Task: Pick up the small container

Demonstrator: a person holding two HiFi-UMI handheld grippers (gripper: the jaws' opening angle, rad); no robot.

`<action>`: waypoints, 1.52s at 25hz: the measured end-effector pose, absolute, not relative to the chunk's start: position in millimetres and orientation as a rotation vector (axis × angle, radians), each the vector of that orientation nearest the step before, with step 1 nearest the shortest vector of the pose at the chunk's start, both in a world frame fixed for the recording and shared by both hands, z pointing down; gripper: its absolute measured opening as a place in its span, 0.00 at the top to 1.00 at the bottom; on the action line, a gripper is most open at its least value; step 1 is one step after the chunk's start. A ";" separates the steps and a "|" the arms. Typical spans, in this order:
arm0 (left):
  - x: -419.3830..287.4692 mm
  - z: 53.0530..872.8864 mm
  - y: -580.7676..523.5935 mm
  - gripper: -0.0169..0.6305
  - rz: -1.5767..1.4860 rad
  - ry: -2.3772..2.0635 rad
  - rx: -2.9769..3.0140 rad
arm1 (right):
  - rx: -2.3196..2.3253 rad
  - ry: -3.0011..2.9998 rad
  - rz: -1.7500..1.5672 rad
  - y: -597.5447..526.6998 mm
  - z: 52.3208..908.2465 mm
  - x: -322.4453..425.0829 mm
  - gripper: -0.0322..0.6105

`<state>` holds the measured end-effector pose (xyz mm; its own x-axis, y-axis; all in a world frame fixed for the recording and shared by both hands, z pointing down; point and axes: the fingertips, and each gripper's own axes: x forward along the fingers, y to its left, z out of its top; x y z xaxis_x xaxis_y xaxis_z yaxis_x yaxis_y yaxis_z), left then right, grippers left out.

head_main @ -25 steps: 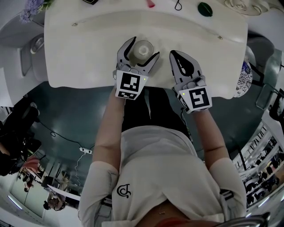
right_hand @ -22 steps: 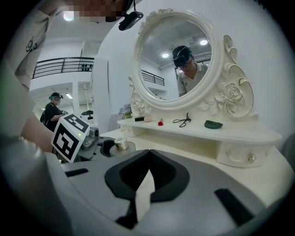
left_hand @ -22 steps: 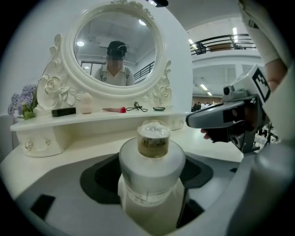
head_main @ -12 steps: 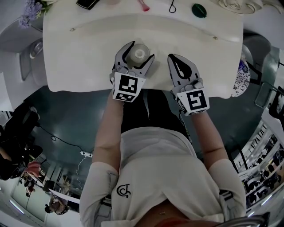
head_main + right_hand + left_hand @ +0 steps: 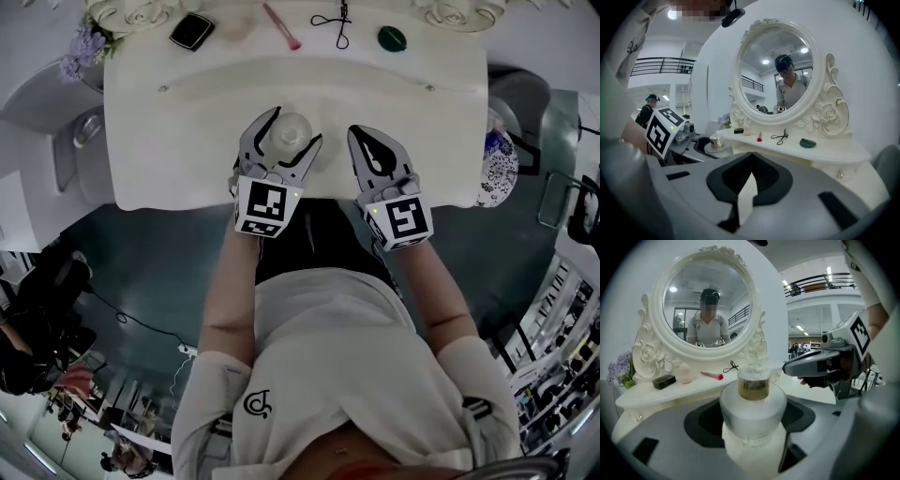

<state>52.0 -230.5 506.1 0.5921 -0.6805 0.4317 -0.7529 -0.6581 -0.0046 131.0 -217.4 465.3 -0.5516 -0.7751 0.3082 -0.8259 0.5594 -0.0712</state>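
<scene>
While the small container (image 5: 752,405) stands toward the front of the white counter (image 5: 178,141), the left tool (image 5: 294,127) has it between its two jaws. The jaws appear drawn in against its round sides rather than standing clear of it, so I judge the grasp to be the step in hand and close to complete. The right tool (image 5: 362,137) sits just beside it on the right, jaws together at the tips with nothing between them, and takes no part. In my assessment the next move calls for firm contact on both sides, then a straight, level raise. The wide lid and the clear, amber-tinted top piece (image 5: 753,384) sit above the grip line and could be loose, so the container should be kept upright. Several matters cannot be verified. The container's base is masked by the jaws in the left gripper view and by its own lid in the head view, so it cannot be told whether it rests on the counter or hangs just clear of it. A thin dark gap low on its right side leaves pad contact there uncertain. What the top piece holds cannot be made out. At the back of the counter a black compact (image 5: 192,31), a pink brush (image 5: 281,25) and a green item (image 5: 392,38) are too small to identify further. The mirror (image 5: 708,305) is cut off at the head view's upper edge.
</scene>
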 end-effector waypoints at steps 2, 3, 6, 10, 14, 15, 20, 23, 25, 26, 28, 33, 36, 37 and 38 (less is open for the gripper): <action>51.1 488.1 -231.5 0.43 0.589 -1.217 2.653 | 1.358 -2.557 0.285 -216.6 454.4 132.8 0.94; 50.3 479.5 -231.6 0.43 0.580 -1.222 2.656 | 1.369 -2.558 0.273 -215.7 449.1 133.6 0.94; 47.5 452.0 -229.9 0.43 0.517 -1.219 2.665 | 1.388 -2.565 0.225 -212.2 430.7 134.3 0.94; 43.6 412.3 -223.6 0.43 0.439 -1.230 2.707 | 1.411 -2.580 0.182 -205.4 405.7 135.9 0.94; 38.0 378.9 -219.4 0.43 0.413 -1.268 2.742 | 1.447 -2.603 0.139 -199.2 380.5 137.1 0.94; 36.5 372.0 -217.7 0.43 0.404 -1.275 2.744 | 1.456 -2.608 0.127 -197.5 374.5 136.9 0.94; 30.5 335.9 -210.6 0.43 0.336 -1.291 2.764 | 1.495 -2.633 0.048 -195.1 342.1 137.4 0.94; 26.3 317.5 -204.3 0.43 0.310 -1.293 2.781 | 1.514 -2.649 0.005 -194.8 323.5 138.1 0.94; 21.8 309.3 -200.1 0.43 0.291 -1.295 2.782 | 1.533 -2.653 -0.021 -194.1 315.2 139.3 0.94; 19.7 304.8 -198.6 0.43 0.283 -1.298 2.786 | 1.543 -2.655 -0.030 -193.9 312.6 140.1 0.94; 15.1 296.4 -196.0 0.43 0.272 -1.309 2.795 | 1.560 -2.654 -0.042 -193.1 308.6 141.5 0.94; 1.3 283.7 -194.0 0.43 0.254 -1.355 2.794 | 1.590 -2.652 -0.084 -191.1 297.9 143.2 0.94; -2.9 279.4 -194.8 0.43 0.243 -1.380 2.795 | 1.594 -2.651 -0.100 -190.4 295.1 143.4 0.94; -3.5 279.0 -194.9 0.43 0.240 -1.384 2.793 | 1.592 -2.652 -0.101 -190.0 294.9 143.3 0.94; -3.9 279.0 -194.9 0.43 0.238 -1.386 2.790 | 1.591 -2.653 -0.099 -189.6 295.2 143.1 0.94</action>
<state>-3.9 -194.9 279.0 0.5946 -0.7911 0.1437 -0.7937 -0.6061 -0.0520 143.1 -189.6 295.2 -0.4709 -0.8822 0.0074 -0.8792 0.4699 0.0788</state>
